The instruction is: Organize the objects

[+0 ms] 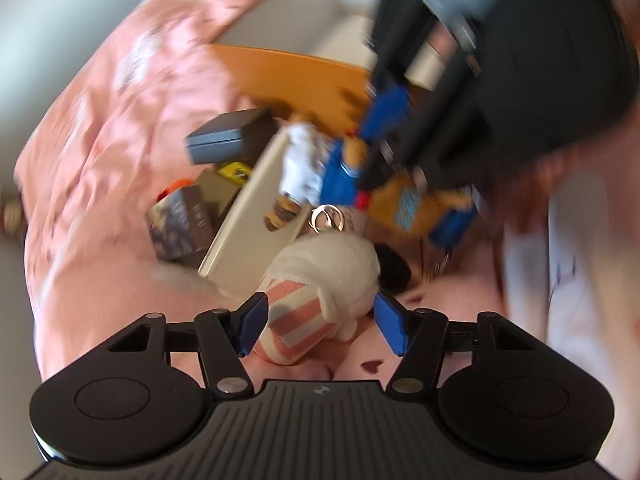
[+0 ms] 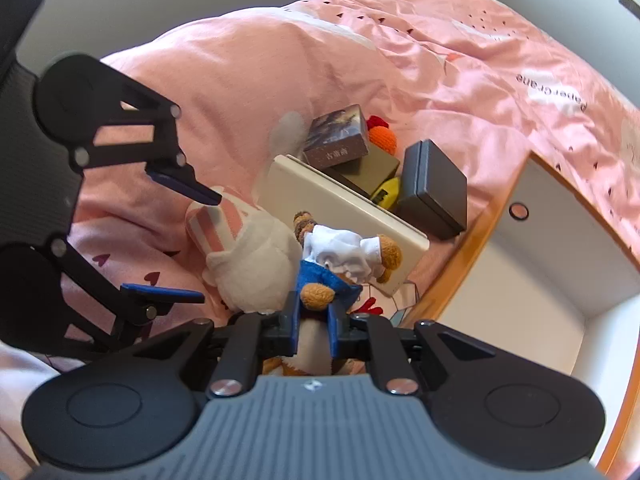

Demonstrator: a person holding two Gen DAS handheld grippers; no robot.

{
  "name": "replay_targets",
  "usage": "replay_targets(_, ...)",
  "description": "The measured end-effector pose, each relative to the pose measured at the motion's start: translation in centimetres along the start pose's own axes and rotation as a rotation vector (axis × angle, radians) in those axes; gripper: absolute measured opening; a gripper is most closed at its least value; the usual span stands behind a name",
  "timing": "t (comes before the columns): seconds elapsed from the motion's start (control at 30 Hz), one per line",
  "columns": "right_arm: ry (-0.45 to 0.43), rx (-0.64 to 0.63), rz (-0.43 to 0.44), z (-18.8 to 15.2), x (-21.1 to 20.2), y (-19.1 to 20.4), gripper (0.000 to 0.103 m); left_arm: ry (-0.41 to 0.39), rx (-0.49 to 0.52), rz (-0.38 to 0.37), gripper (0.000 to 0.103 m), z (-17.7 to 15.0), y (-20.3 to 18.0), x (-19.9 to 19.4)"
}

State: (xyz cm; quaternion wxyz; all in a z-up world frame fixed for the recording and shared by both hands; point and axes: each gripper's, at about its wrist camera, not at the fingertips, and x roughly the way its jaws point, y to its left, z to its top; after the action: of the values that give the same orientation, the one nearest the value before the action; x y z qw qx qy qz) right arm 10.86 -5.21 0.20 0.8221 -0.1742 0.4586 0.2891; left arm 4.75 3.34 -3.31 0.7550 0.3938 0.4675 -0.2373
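Plush toy: white soft rabbit-like toy with pink-and-white striped ears [image 1: 320, 280], lying on the pink bedsheet [image 1: 100, 160] just beside the cream flat box [image 1: 256, 200].
Where it lies from the left gripper: left gripper [image 1: 320, 320] points steeply down at it, its blue pads standing wide on either side of the striped end; the toy sits between them, apparently untouched, so this gripper is released.
Long axis: runs from the striped ears near the jaws away toward the round white body, roughly along the line the gripper points, so my guess is the pads would close across the narrow striped part.
Nearer hand: the left one; in the right wrist view its fingers [image 2: 192, 192] bracket the toy's ears.
Right gripper: right gripper [image 2: 316, 328] is clenched on a brown teddy bear in white shirt and blue trousers [image 2: 340, 260], held over the cream box edge.
Clutter nearby: dark grey hinged case [image 2: 436, 192] and brown printed box [image 2: 340, 136], well clear of the plush.
Blur: the left view is smeared, so pad contact is uncertain.
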Motion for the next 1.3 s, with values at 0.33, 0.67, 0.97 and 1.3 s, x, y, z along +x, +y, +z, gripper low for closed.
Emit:
replay_targets(0.33,-0.024,0.085,0.053,-0.6,-0.8,-1.9,0.014,0.070,0.508,0.088,0.076,0.1,-4.0,3.7)
replay_targets(0.67,-0.025,0.120,0.098,-1.6,-0.4,-3.0,0.014,0.104,0.578,0.087,0.083,0.2,-5.1,7.6)
replay_targets(0.97,-0.032,0.119,0.094,-1.6,-0.3,-3.1,0.014,0.107,0.485,0.064,0.078,-0.4,-4.9,9.0)
replay_targets(1.3,-0.117,0.135,0.100,-1.7,-2.8,-2.7,0.014,0.055,0.196,0.051,0.070,-1.2,-3.1,6.1)
